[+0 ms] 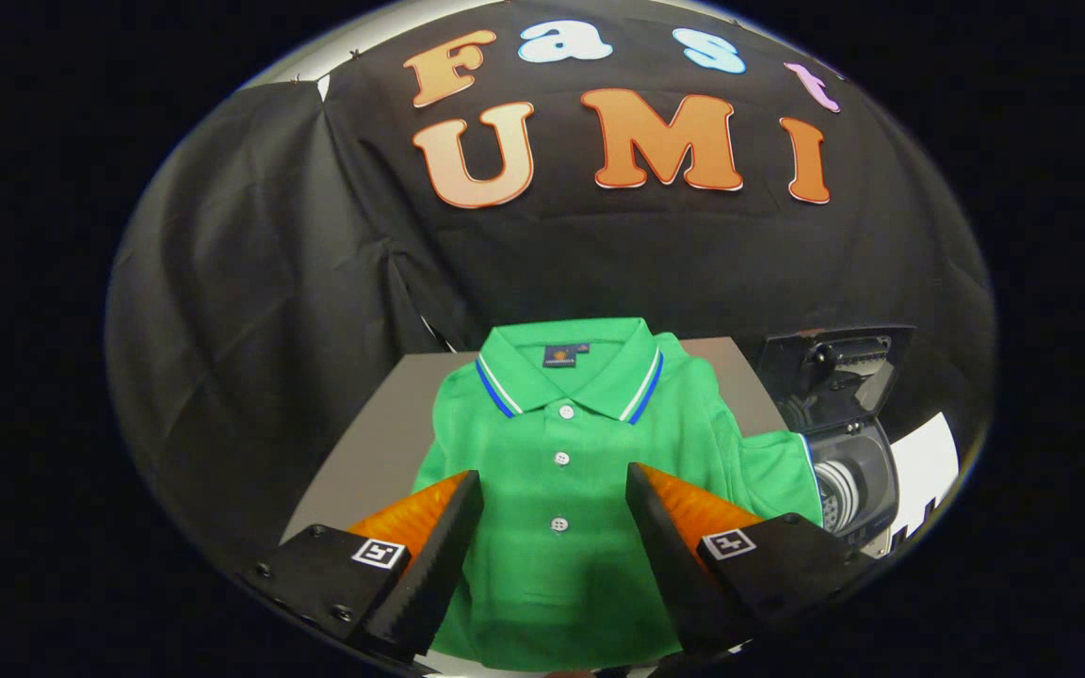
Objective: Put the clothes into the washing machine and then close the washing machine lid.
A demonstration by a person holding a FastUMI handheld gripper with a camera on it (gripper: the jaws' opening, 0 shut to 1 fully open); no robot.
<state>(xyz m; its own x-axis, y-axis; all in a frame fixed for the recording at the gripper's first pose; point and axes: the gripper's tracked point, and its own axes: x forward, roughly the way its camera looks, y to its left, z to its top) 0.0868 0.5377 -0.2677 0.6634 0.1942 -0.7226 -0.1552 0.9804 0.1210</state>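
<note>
Desk [382, 424], grey and flat, set against the black cloth wall of the booth. On it lies a folded green polo shirt [561, 490], front upward, its collar at the far end trimmed with blue and white stripes; three white buttons [560, 459] run down the placket toward the viewer. One sleeve [778, 471] spreads out to the right and reaches the desk's right edge. Gripper [554, 494] poised above the shirt's lower half, jaws spread wide with nothing between them but the shirt's front below; the left finger hangs over the shirt's left side, the right finger over its right side, and whether either touches the fabric cannot be told. To the right of the desk, beyond the sleeve, stands the washing machine [849, 471], its dark lid [834, 367] raised and the drum opening [839, 494] exposed beneath it.
</note>
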